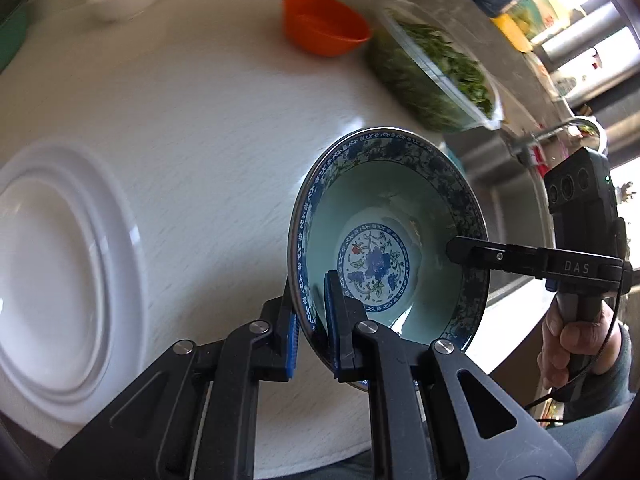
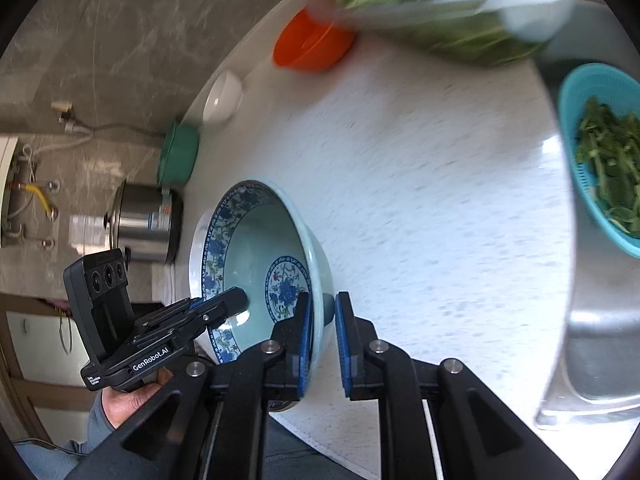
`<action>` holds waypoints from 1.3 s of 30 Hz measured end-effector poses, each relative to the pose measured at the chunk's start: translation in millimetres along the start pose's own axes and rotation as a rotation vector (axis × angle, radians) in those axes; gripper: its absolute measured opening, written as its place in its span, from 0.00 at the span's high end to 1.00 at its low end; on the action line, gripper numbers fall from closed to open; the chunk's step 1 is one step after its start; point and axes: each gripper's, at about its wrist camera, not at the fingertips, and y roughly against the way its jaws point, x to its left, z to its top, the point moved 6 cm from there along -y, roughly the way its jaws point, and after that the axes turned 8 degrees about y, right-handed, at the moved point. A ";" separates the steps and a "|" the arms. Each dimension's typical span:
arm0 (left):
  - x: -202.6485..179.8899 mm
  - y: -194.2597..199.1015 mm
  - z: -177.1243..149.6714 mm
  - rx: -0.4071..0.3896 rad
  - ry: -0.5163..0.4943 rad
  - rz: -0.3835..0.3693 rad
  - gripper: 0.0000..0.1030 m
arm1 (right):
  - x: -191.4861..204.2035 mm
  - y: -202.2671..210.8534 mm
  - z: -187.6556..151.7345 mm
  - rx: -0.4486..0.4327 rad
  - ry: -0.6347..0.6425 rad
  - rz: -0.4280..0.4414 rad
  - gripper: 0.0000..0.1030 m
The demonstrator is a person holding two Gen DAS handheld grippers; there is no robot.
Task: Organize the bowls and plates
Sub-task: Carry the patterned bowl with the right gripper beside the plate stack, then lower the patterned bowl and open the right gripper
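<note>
The left gripper (image 1: 314, 330) pinches the near rim of the patterned bowl (image 1: 384, 236), one blue pad outside the wall, one inside. The right gripper (image 2: 322, 340) clamps the opposite rim the same way, jaws narrow on the wall. The bowl hangs tilted between both, above the white counter (image 1: 208, 128). Left of the left jaws lies a white plate (image 1: 52, 280); beyond them an orange bowl (image 1: 324, 24)

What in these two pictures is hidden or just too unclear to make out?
- Clear tub of greens: blurred by motion and cut by the top edge in the right wrist view.
- White plates: left wrist view, cut by the left edge; their count is unclear.
- Patterned bowl: its underside faces away in both views.
- Sink: mostly cut off at the right edge.
</note>
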 end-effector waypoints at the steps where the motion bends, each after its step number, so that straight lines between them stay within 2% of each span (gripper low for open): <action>1: 7.2 0.1 -4.5 0.001 0.012 0.008 0.90 | 2.0 -5.7 -1.0 0.014 0.008 0.000 0.86; 8: 35.9 -5.5 -20.9 -0.003 0.033 0.046 0.90 | 1.4 -29.4 -4.1 0.064 0.029 0.003 0.86; 16: 57.8 -12.5 -25.4 0.006 0.045 0.057 0.89 | -5.5 -44.3 -7.7 0.071 0.022 0.006 0.86; 22: 50.2 -18.9 -19.1 0.002 0.036 0.061 0.90 | -6.5 -48.2 -8.4 0.066 0.018 0.010 0.86; 28: 49.2 -15.5 -19.6 -0.009 0.041 0.078 0.89 | -5.6 -46.4 -11.8 0.041 0.003 0.028 0.81; 30: 46.9 -7.8 -20.1 -0.017 0.042 0.083 0.81 | -6.1 -41.6 -11.9 0.029 0.000 0.030 0.63; 31: 46.2 -3.1 -20.1 -0.019 0.047 0.081 0.64 | -6.9 -37.7 -11.6 0.019 -0.002 0.026 0.57; 32: 45.4 2.5 -19.8 -0.022 0.050 0.078 0.36 | -7.7 -32.7 -11.0 0.007 -0.005 0.025 0.52; 33: 44.4 10.4 -19.1 -0.027 0.052 0.066 0.23 | -8.2 -26.7 -9.9 -0.008 -0.006 0.025 0.52; 34: 41.7 21.0 -16.7 -0.036 0.046 0.047 0.15 | -8.9 -20.0 -7.9 -0.026 -0.006 0.022 0.52; 39: 37.8 69.2 9.2 -0.069 -0.022 -0.006 0.08 | -15.9 14.2 9.8 -0.156 -0.039 -0.006 0.48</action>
